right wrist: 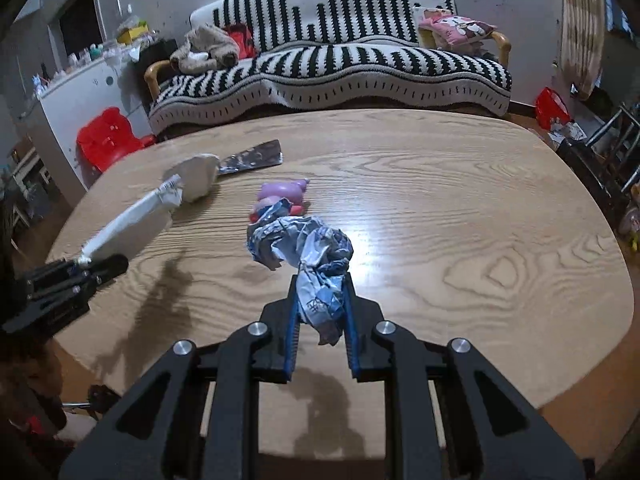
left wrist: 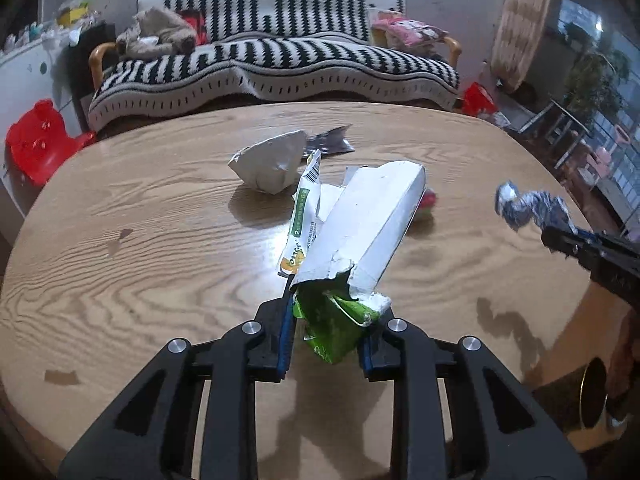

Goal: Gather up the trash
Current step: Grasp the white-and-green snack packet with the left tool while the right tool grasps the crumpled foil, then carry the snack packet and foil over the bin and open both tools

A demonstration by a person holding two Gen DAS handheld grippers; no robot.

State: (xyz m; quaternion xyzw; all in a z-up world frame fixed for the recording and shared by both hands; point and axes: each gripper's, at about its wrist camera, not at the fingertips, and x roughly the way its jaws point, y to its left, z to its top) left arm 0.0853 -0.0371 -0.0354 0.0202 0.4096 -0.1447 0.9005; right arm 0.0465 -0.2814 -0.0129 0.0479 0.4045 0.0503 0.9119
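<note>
1. Left gripper (left wrist: 330, 312): jaws clenched on a torn carton (left wrist: 368, 224), white outside, green print at the ripped end. Carton sticks out toward 1 o'clock, clear of the bench (left wrist: 120, 280). A green-and-white wrapper strip (left wrist: 305, 216) hangs along its left side; I cannot tell whether it is pinched too.
2. Right gripper (right wrist: 320, 300): jaws clenched on a crumpled blue-white wrapper (right wrist: 304, 244), the wad lifted above the bench surface.
3. Left-wrist view: right gripper sits at 3 o'clock with the same wad.
4. On the bench, at 12 o'clock from the left gripper: crumpled white paper (left wrist: 272, 164), with a silvery foil scrap (left wrist: 328, 142) just behind it, touching or nearly so.
5. Right-wrist view: pink-purple toy (right wrist: 284, 196) on the bench at 12 o'clock, just past the wad.
6. Striped sofa (right wrist: 328, 64) beyond the bench's far edge; red stool (right wrist: 106, 136) at 10 o'clock.
</note>
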